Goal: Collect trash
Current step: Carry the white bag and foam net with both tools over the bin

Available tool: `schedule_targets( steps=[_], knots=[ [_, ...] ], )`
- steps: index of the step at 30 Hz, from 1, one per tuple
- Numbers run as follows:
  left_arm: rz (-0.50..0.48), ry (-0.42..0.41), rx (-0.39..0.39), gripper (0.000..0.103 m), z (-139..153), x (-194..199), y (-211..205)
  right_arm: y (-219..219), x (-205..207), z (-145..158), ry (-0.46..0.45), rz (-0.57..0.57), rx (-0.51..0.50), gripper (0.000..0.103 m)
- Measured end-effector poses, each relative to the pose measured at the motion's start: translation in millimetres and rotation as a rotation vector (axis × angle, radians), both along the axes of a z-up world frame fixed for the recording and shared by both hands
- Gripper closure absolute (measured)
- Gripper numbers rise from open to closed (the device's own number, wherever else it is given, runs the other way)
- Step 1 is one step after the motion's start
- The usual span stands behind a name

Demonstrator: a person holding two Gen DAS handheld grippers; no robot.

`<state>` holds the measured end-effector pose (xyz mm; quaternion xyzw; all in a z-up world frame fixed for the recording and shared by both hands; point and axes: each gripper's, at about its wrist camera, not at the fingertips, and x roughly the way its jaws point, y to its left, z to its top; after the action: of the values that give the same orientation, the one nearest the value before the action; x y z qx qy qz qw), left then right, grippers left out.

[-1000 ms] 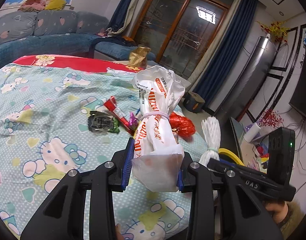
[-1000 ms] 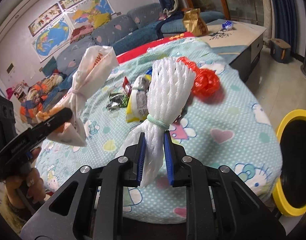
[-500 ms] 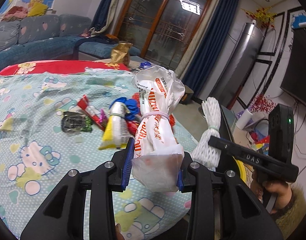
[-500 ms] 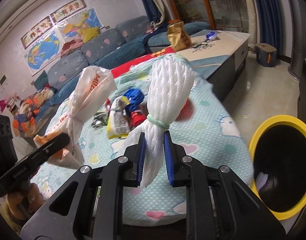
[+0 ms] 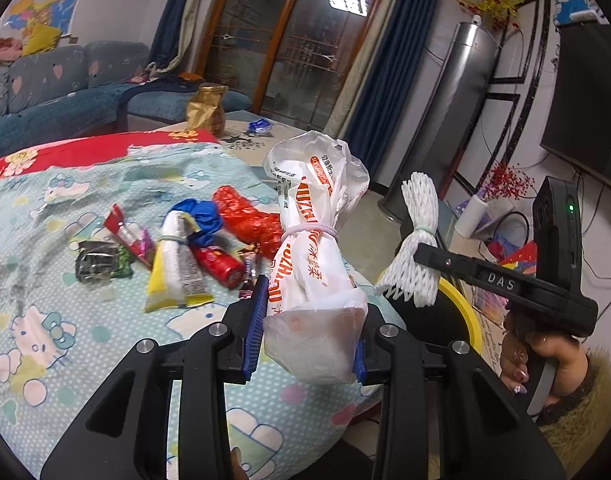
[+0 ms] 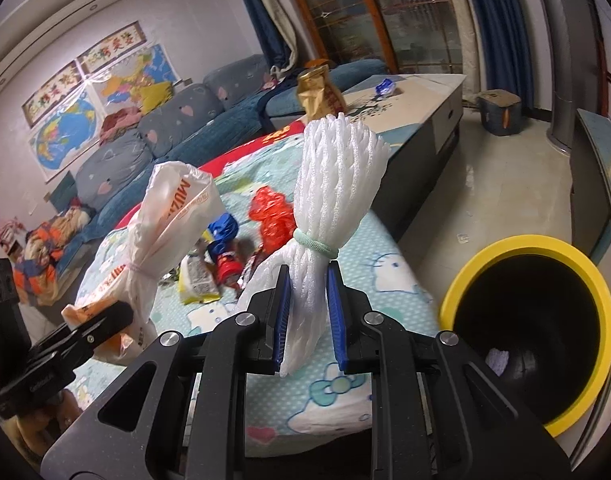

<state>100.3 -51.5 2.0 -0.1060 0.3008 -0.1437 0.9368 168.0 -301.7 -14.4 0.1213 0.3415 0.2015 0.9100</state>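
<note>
A living room at night: a sofa along the wall, maps above it, glass doors behind blue curtains, and in the foreground a bed under a cartoon-cat cover strewn with litter.

The left tool is clamped on the lower end of a white plastic bag with orange print, cinched at the waist by a hair tie; holding it by the bottom keeps the bundle upright and clear of the cover. The right tool is squeezed on a roll of white foam netting, bound by a pale green band just above the pads, and it too stands upright. Both bundles are tied, which I take to be why each can be carried as one piece. Both sit above the bed's edge, near the yellow-rimmed bin on the floor just beside it; I judge they are on their way there.

The remaining trash lies further back on the cover: a yellow-and-white packet, a red crumpled bag, a blue scrap, a red tube and a dark wrapper.

The bin's depth is mostly black; something pale lies at the bottom, too dim to name. Its lower rim is cut off behind the right tool's body. The small wrappers are blurred, and the bag's contents cannot be made out.
</note>
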Motion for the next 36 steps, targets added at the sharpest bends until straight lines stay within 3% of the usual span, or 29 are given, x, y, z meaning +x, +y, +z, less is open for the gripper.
schedule_targets(
  steps=[36],
  knots=[
    [-0.2,0.01,0.079,0.07,-16,18,-93,-80,-5,-13,0.022,-0.258,0.009,0.09]
  ],
)
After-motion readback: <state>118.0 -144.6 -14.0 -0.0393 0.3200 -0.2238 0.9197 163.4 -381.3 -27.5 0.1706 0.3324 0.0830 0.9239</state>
